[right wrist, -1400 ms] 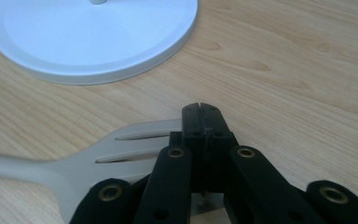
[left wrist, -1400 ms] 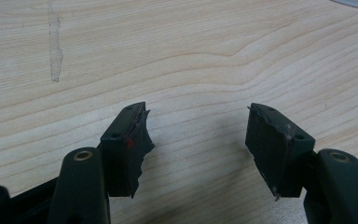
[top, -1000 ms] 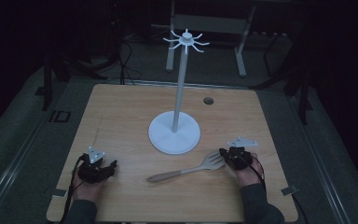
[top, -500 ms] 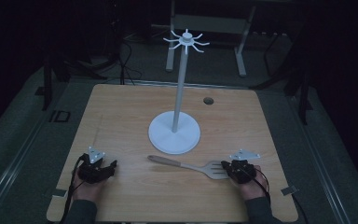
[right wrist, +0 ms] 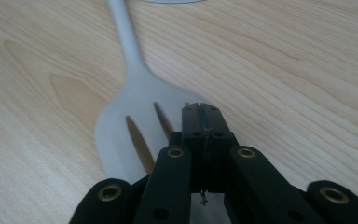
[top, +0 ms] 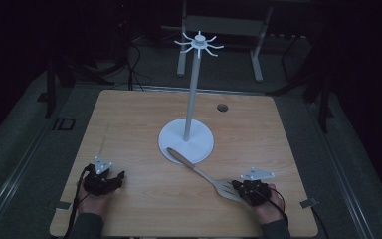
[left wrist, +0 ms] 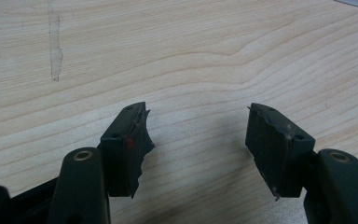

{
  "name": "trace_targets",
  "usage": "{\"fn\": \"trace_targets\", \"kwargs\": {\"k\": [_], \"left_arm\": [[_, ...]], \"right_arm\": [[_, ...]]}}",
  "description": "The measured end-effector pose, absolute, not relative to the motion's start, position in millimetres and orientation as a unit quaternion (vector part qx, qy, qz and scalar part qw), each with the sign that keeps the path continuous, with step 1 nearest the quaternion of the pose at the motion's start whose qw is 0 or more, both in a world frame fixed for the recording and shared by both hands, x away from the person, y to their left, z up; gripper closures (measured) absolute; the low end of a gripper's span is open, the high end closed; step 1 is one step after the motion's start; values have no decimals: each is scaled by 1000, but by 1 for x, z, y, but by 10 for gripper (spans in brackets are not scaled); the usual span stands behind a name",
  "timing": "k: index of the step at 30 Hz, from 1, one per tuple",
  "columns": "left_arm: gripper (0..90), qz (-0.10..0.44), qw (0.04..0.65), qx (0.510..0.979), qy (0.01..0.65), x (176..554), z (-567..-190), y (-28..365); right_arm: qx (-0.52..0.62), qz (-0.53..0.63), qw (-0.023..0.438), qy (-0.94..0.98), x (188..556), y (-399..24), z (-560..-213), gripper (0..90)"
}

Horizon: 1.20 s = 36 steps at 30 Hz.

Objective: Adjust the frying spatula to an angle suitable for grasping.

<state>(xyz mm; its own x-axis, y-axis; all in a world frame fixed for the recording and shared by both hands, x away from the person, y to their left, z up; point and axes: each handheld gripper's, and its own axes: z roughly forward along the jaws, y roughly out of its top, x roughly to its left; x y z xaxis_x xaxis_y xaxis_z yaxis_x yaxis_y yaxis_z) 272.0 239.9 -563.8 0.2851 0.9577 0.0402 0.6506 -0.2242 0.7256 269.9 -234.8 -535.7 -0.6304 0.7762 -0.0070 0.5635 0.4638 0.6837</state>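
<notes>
A pale wood-grain table (top: 129, 124) fills the frame's middle, dark floor around it. At centre stands a white stand (top: 186, 139). A slotted grey spatula (top: 206, 177) lies lower right, pinched by the right gripper (top: 241, 188). The left gripper (left wrist: 198, 135), lower left, is spread over bare wood.

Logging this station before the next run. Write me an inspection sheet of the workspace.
Surface: wooden table, a round hole near the far edge.
Job's things: white hook stand upright; slotted spatula, handle end over the stand's base.
Clutter: nothing seen.
Grippers: left tongs open over bare wood; right tongs shut, over the spatula's blade; whether they pinch it cannot be told.
Cables: black leads trail from both hands toward the near edge.
Surroundings: dark floor, metal frame legs behind.
</notes>
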Motion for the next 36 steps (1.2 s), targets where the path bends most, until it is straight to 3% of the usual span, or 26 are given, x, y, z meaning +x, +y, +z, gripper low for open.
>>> {"fn": "trace_targets", "kwargs": {"k": [17,36], "left_arm": [[391,250,307,740,543,272,-564,240],[391,251,309,738,544,271,-563,241]], "right_arm": [[332,327,167,869,306,-176,-515,778],[295,303,141,895,332,-123,-523,719]]}}
